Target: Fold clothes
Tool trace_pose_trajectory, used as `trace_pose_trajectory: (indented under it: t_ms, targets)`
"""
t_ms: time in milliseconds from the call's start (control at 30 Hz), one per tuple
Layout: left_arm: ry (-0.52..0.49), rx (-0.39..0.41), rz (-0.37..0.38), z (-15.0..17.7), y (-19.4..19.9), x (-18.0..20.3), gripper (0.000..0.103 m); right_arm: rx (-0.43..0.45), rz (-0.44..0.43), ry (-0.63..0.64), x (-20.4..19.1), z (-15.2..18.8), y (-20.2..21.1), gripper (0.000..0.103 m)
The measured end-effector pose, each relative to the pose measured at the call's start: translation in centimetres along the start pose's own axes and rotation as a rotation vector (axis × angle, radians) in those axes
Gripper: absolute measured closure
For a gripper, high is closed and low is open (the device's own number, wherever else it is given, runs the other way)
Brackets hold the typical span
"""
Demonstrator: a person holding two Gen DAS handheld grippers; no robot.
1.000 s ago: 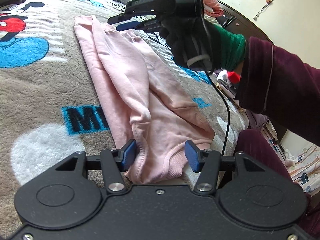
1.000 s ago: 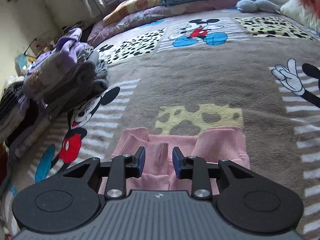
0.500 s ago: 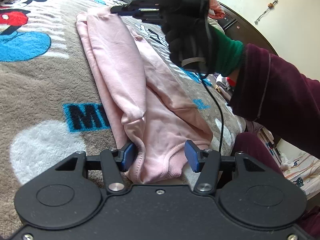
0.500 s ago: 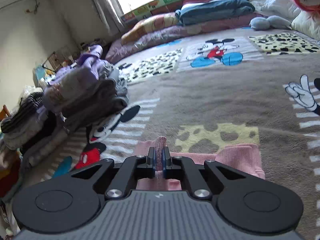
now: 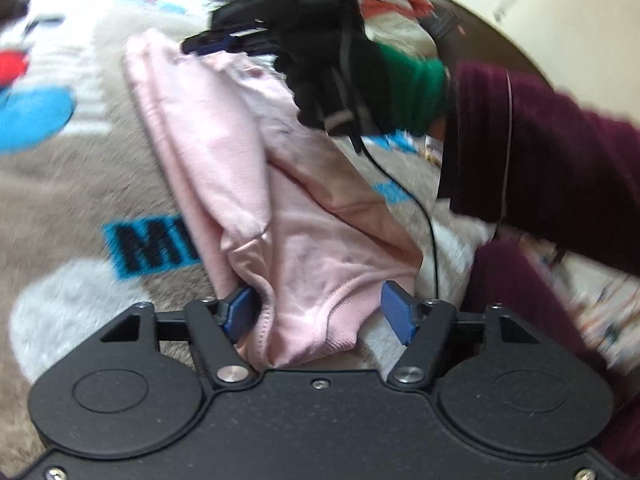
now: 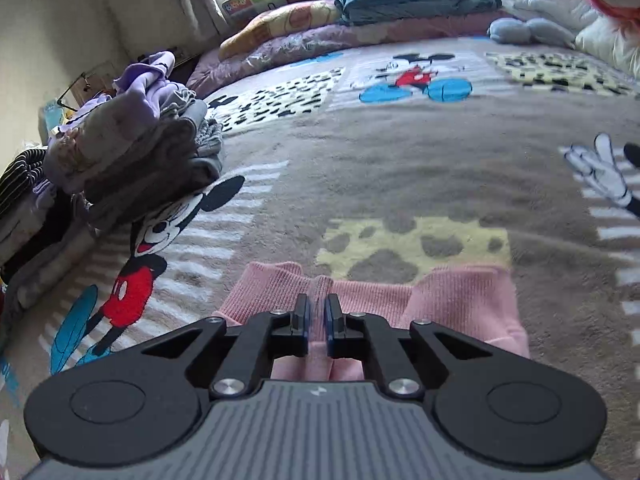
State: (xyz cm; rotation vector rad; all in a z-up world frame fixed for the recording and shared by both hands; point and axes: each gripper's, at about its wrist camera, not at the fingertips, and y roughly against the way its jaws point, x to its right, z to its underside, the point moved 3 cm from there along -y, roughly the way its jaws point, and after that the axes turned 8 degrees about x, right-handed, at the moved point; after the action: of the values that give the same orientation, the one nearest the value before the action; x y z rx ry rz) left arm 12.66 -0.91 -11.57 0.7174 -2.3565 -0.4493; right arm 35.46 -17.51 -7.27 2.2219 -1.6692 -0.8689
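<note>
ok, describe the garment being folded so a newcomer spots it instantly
Start at the grey-brown cartoon-mouse blanket covering the bed. On its near part lies the pink garment, a long folded strip with ribbed hem; the right claw pinches that ribbing. It is the only pink piece spread on the blanket, unlike the purple and grey clothes pile at the bed's edge.

Blanket [image 6: 400, 160] ahead of right gripper [image 6: 317, 316] lies open out to the pillows [image 6: 400, 4]. Clothes pile [image 6: 132, 148] blocks the left edge. Pink garment [image 5: 288, 208] fills the lane between both grippers; sleeve [image 5: 560, 168] and cable [image 5: 428, 224] crowd its right side.
</note>
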Motion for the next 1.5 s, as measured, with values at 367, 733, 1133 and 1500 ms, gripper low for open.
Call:
trace_pose_trajectory:
  t_ms: [367, 733, 1133, 1500]
  targets:
    - [-0.115, -0.028, -0.09, 0.1, -1.3, 1.8, 0.034, -0.036, -0.242, 0.4, -7.9, 5.8, 11.0, 0.085]
    - [-0.297, 0.152, -0.188, -1.1, 2.9, 4.0, 0.034, -0.035, -0.191, 0.331, -8.3, 8.9, 11.6, 0.077]
    - [-0.327, 0.048, -0.233, -0.4, -1.2, 3.5, 0.032, 0.136, -0.06, -0.197, 3.8, 11.9, 22.2, 0.072]
    - [-0.367, 0.109, -0.239, 0.0, -2.0, 5.5, 0.033, 0.263, -0.048, -0.09, 4.7, 16.5, 27.0, 0.071]
